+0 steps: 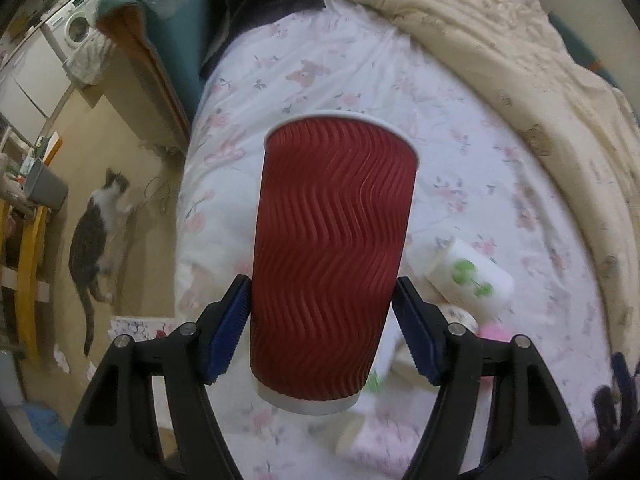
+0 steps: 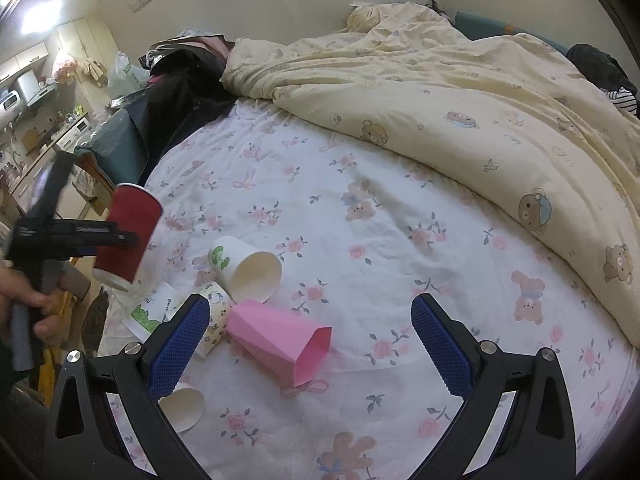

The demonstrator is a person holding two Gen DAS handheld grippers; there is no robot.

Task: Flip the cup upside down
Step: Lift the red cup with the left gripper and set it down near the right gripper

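My left gripper [image 1: 322, 332] is shut on a red ribbed paper cup [image 1: 332, 248] and holds it in the air above the bed, rim up and far from me, white base near the camera. In the right wrist view the same red cup [image 2: 130, 232] hangs at the left, tilted, clamped by the left gripper [image 2: 120, 236]. My right gripper [image 2: 310, 340] is open and empty above a pink cup [image 2: 280, 340] that lies on its side on the sheet.
Several cups lie on the floral sheet [image 2: 360, 240]: a white one with a green print [image 2: 244, 268], a patterned one [image 2: 212, 316], a small white one [image 2: 182, 408]. A cream duvet [image 2: 460, 100] covers the far side. A cat [image 1: 96, 236] lies on the floor left of the bed.
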